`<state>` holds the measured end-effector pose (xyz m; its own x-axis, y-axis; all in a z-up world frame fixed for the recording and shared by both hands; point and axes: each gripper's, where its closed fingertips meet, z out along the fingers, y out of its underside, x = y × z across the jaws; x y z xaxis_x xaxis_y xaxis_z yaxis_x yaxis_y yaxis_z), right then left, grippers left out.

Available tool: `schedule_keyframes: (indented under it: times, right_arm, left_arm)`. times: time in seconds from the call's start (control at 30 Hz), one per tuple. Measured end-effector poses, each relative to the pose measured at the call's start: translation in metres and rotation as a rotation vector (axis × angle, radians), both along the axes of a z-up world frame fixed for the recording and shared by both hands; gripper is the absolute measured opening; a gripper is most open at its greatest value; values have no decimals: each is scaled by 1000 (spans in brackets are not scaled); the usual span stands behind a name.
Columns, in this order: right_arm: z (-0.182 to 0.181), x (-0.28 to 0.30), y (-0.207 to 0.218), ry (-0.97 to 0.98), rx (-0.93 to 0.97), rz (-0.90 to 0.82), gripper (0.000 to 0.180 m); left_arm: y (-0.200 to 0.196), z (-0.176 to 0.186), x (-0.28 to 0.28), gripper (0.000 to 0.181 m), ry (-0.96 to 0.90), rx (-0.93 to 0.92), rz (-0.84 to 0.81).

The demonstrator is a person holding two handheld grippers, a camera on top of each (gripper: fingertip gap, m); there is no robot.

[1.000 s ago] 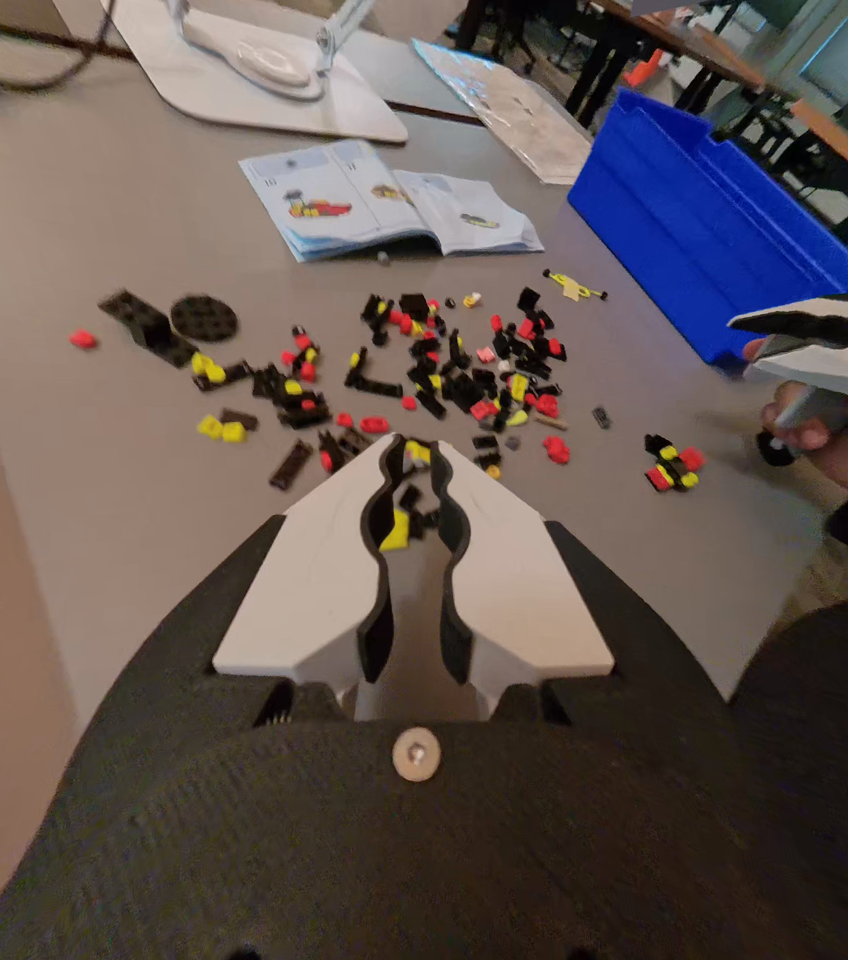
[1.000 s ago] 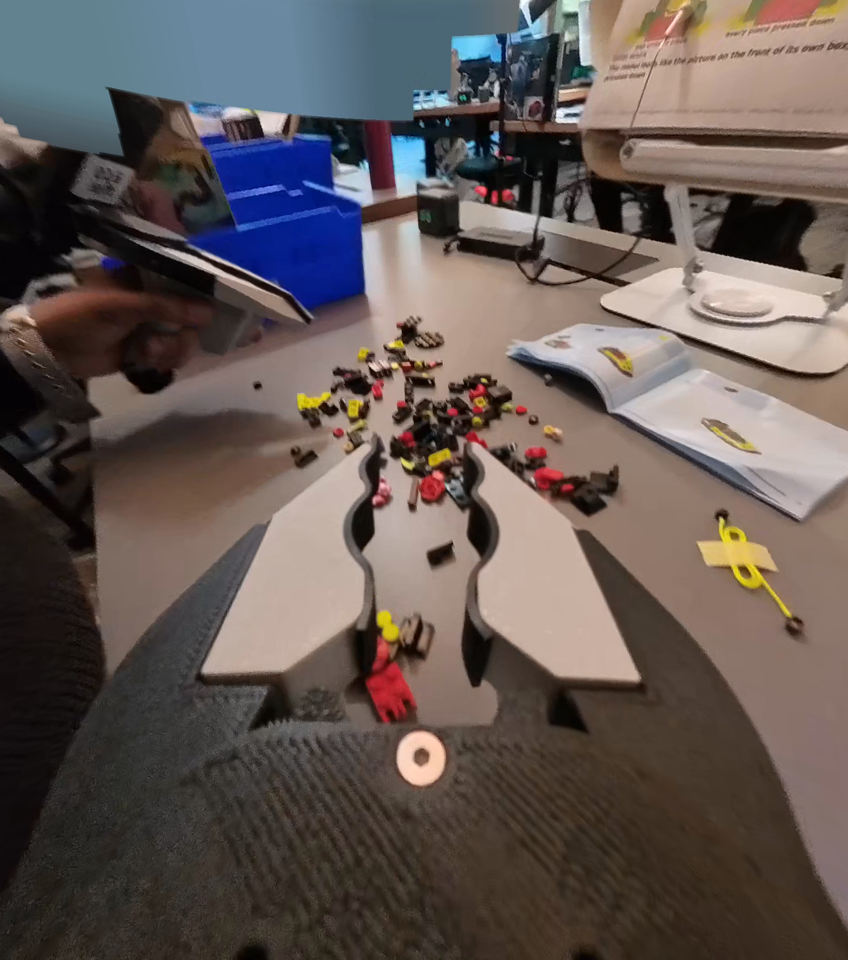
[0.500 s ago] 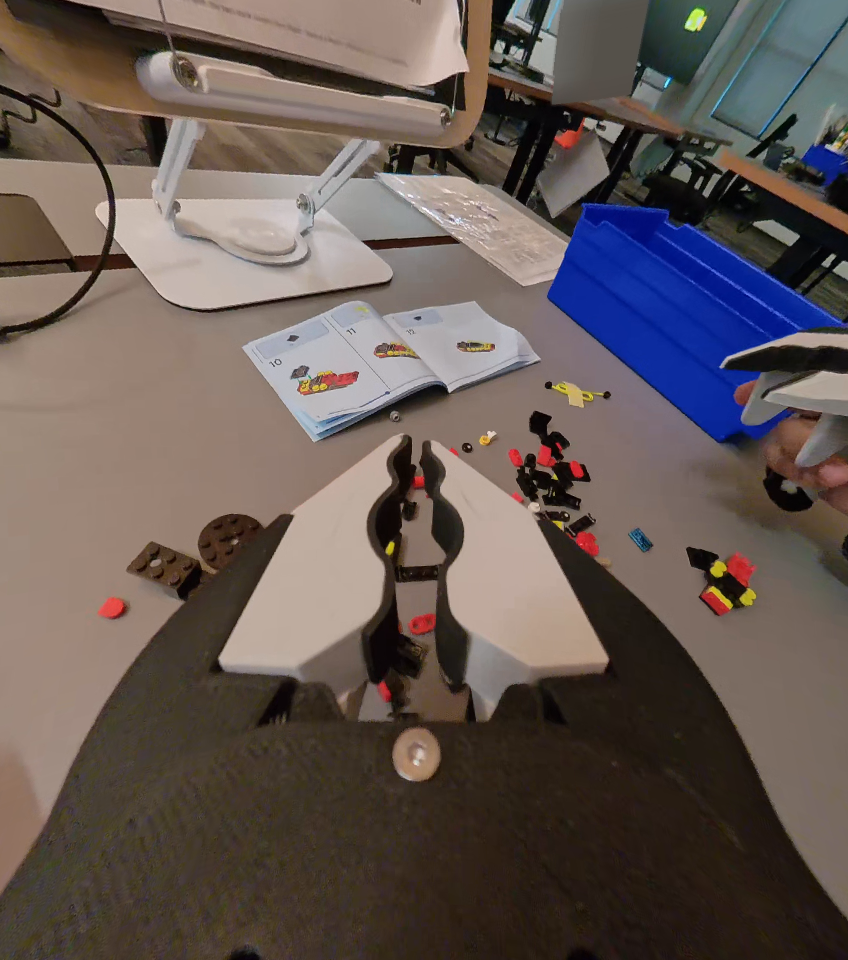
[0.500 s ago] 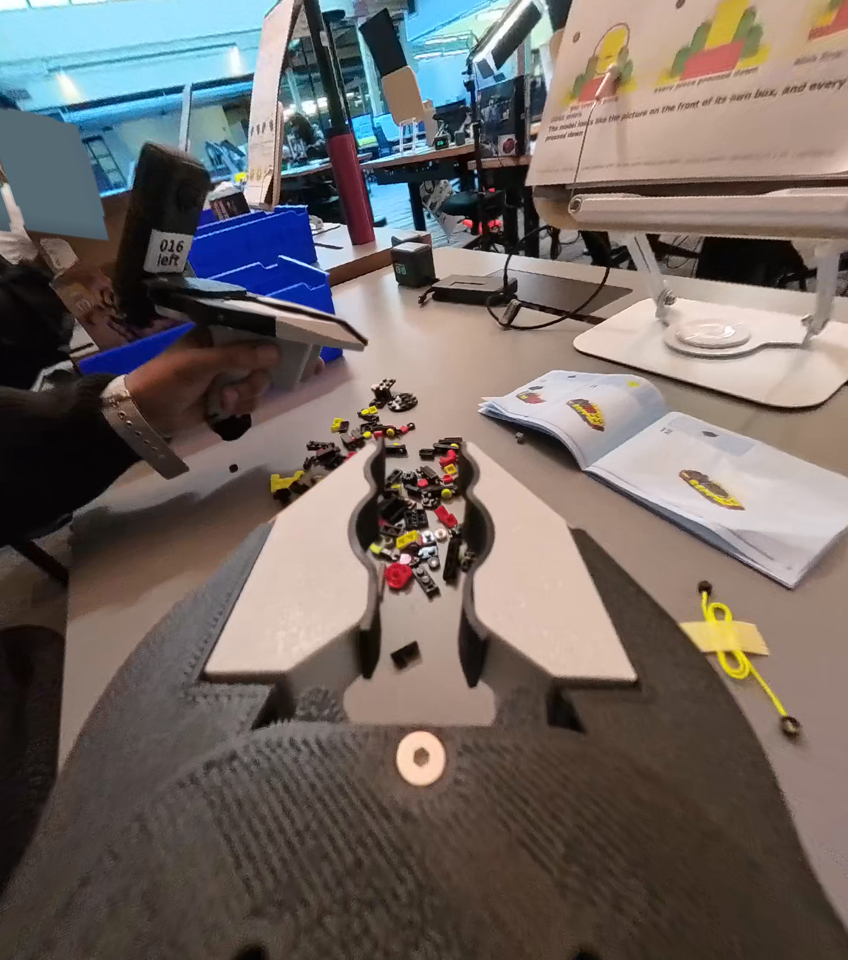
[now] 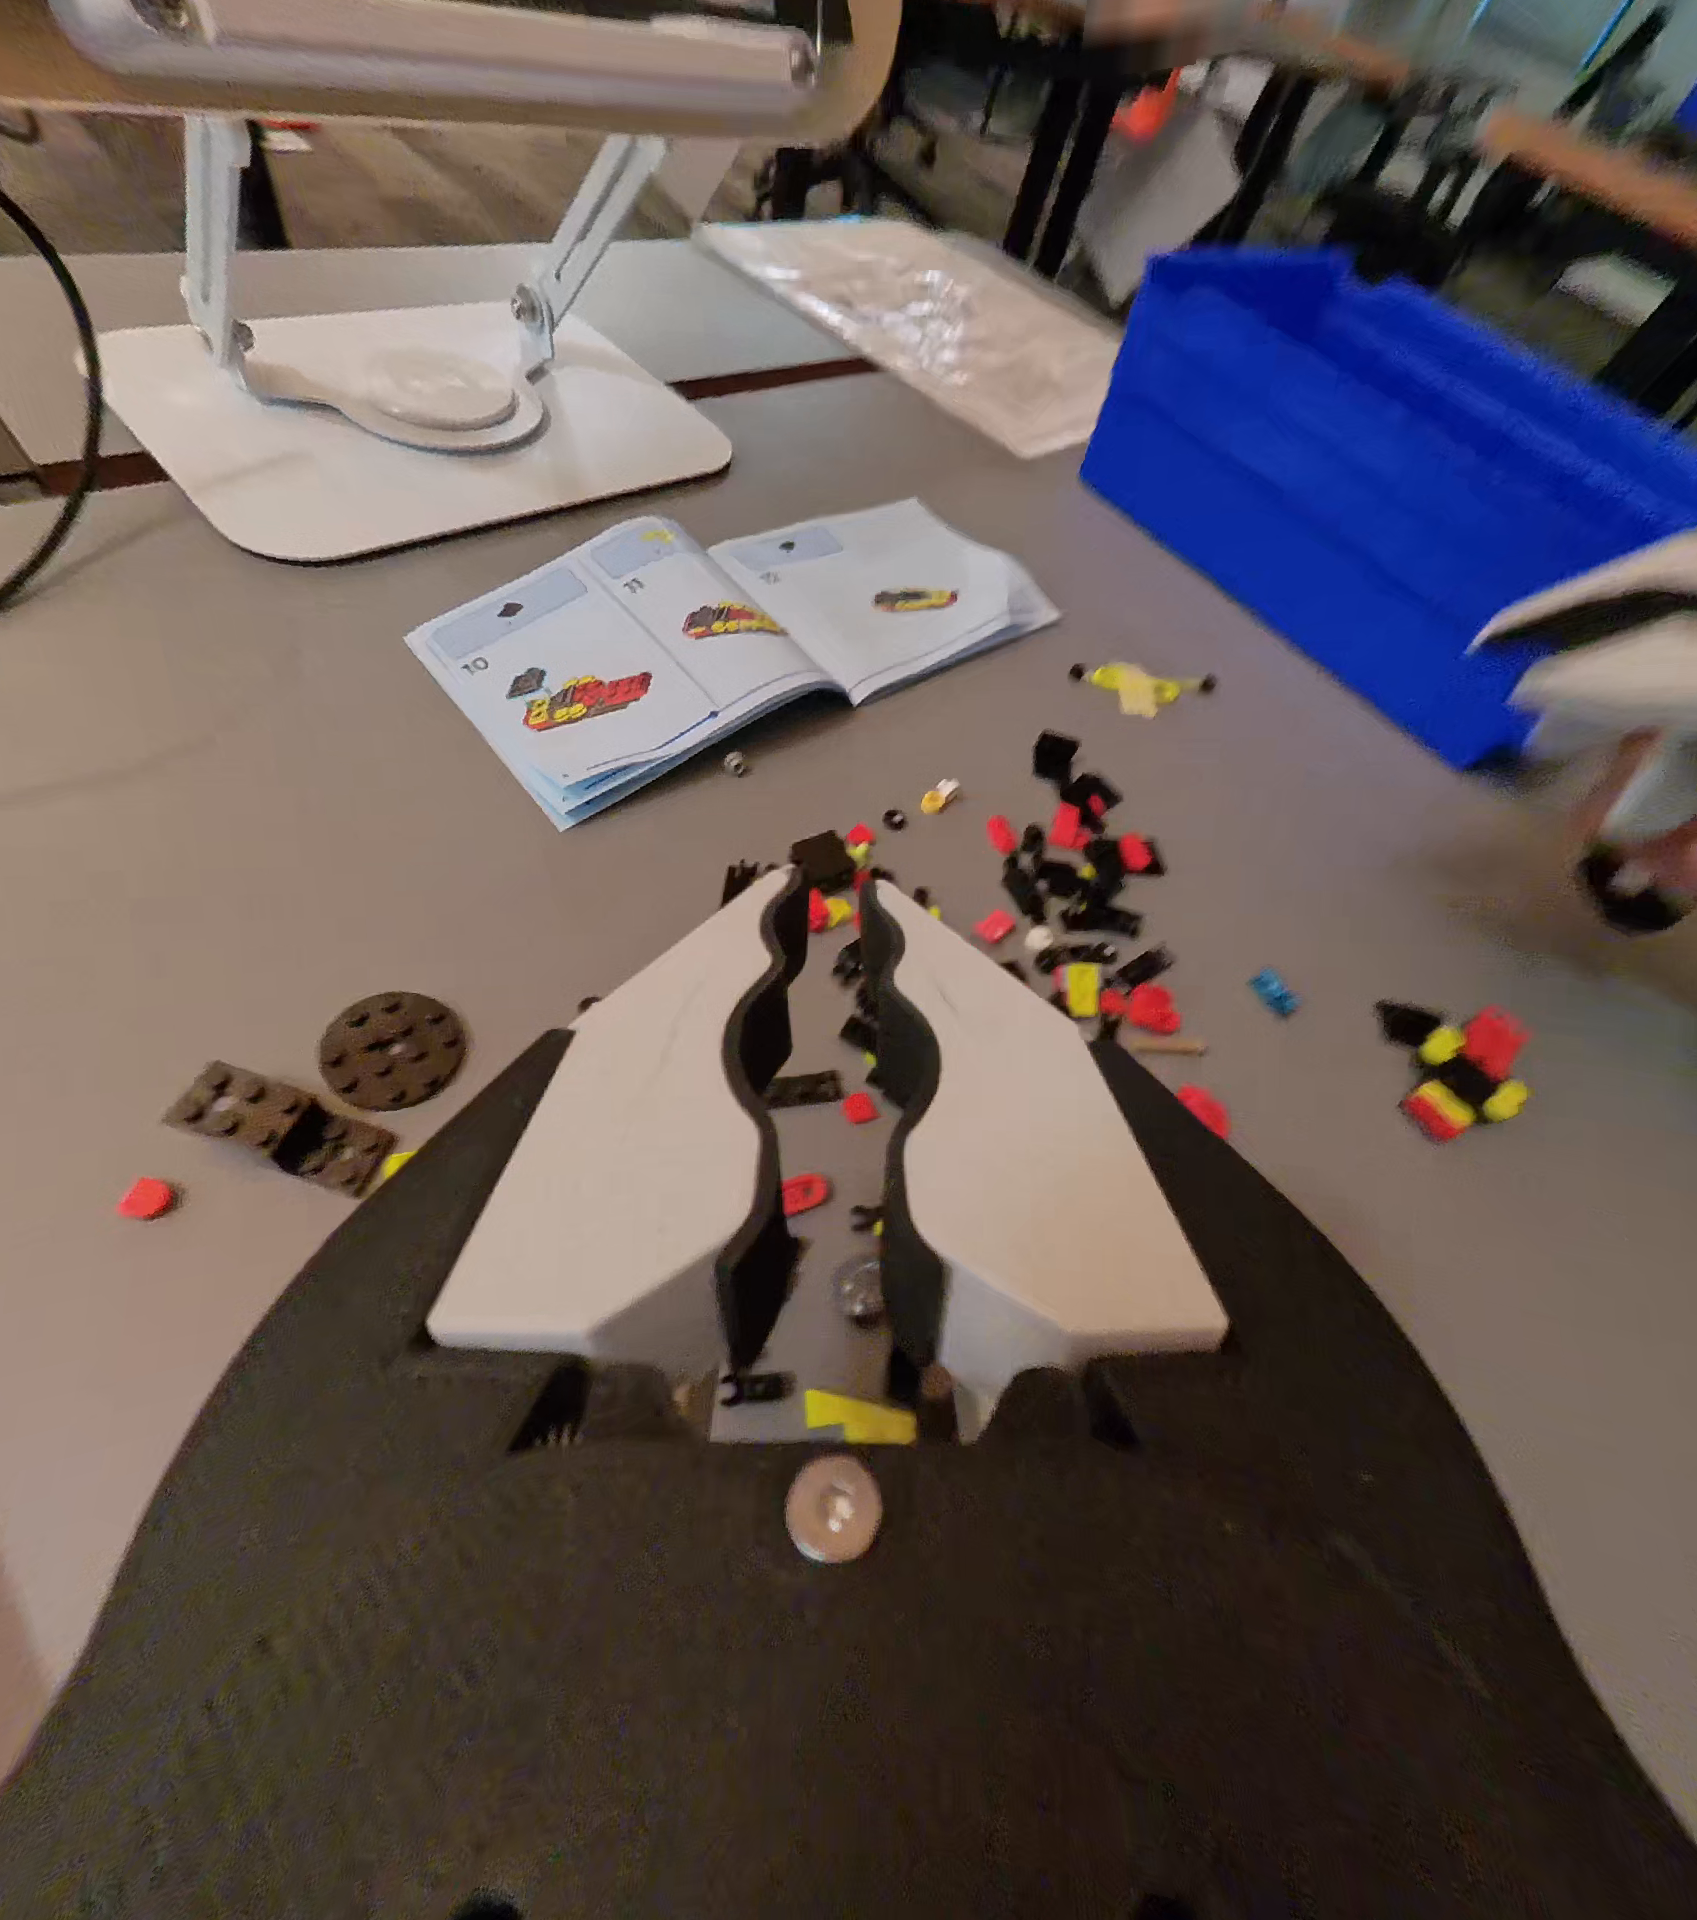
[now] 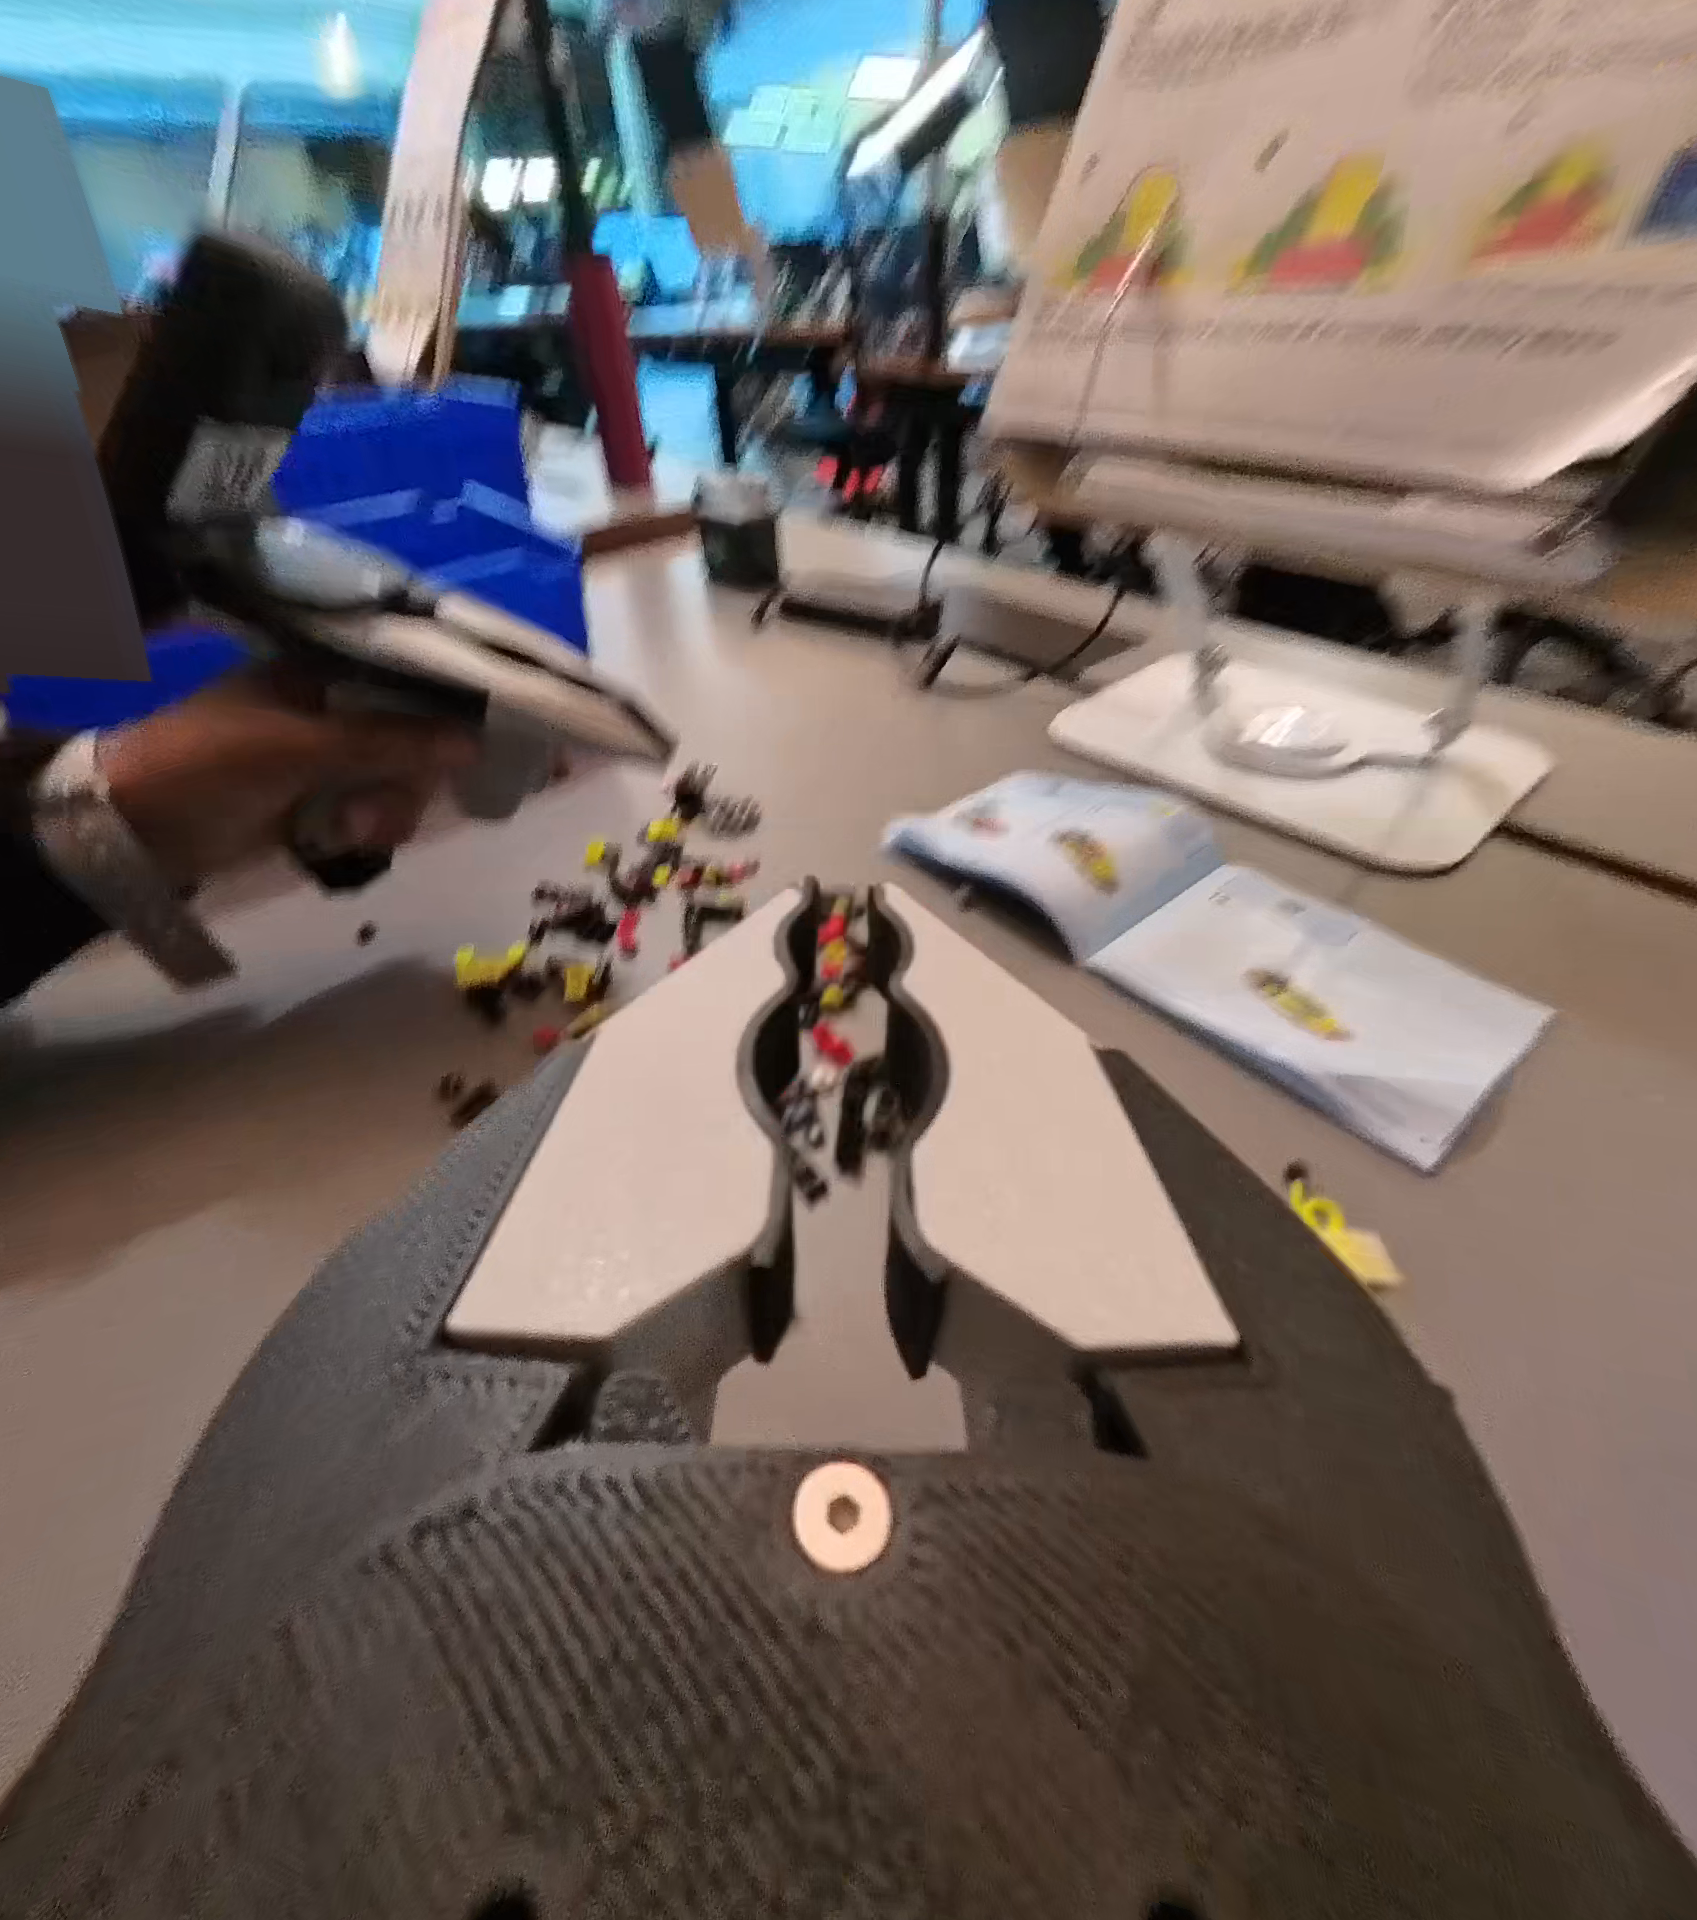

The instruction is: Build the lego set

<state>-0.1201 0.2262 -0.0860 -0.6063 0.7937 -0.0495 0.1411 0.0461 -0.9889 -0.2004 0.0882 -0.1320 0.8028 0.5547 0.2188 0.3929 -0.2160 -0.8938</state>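
Loose bricks (image 5: pixel 1072 904) in black, red and yellow lie scattered mid-table (image 5: pixel 200 810). A small part-built cluster (image 5: pixel 1457 1070) sits apart toward the right edge; a round black plate (image 5: pixel 392 1049) and a black plate (image 5: pixel 278 1127) lie apart toward the left. An open booklet (image 5: pixel 719 649) lies just behind the bricks, a white stand (image 5: pixel 408 436) farther back, and a blue bin (image 5: pixel 1395 478) at the back right. The left gripper (image 5: pixel 833 894) hangs over the bricks, fingertips slightly parted, gripping nothing. The right gripper (image 6: pixel 839 894) likewise hangs narrowly parted and empty, blurred.
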Motion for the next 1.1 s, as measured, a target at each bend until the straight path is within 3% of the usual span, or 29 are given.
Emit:
schedule_keyframes:
  times: [0.1,0.2,0.37,0.67,0.73,0.83,0.93,1.1]
  right_arm:
    - [31,6,9,122,-108,-43,1]
    - [22,6,8,106,-57,-21,0]
    - [-12,-10,8,17,47,5,0]
    - [-2,-31,13,-95,-195,32,8]
    - [-1,-28,9,-77,-158,30,7]
    - [-4,-21,-1,-46,-51,37,6]
    - [-16,-12,-12,-45,58,57,5]
    - [-23,-9,-23,12,182,65,0]
  left_arm:
    - [-11,-3,-10,0,127,-138,86]
    - [-15,6,-13,0,187,-118,112]
    - [-4,8,-13,0,160,-46,55]
    - [27,-6,-10,4,126,-95,-120]
    - [30,-16,-3,5,84,-138,-158]
    - [21,-15,-13,0,120,-184,-45]
    - [11,1,-23,0,134,-102,45]
    - [12,9,-22,0,61,26,39]
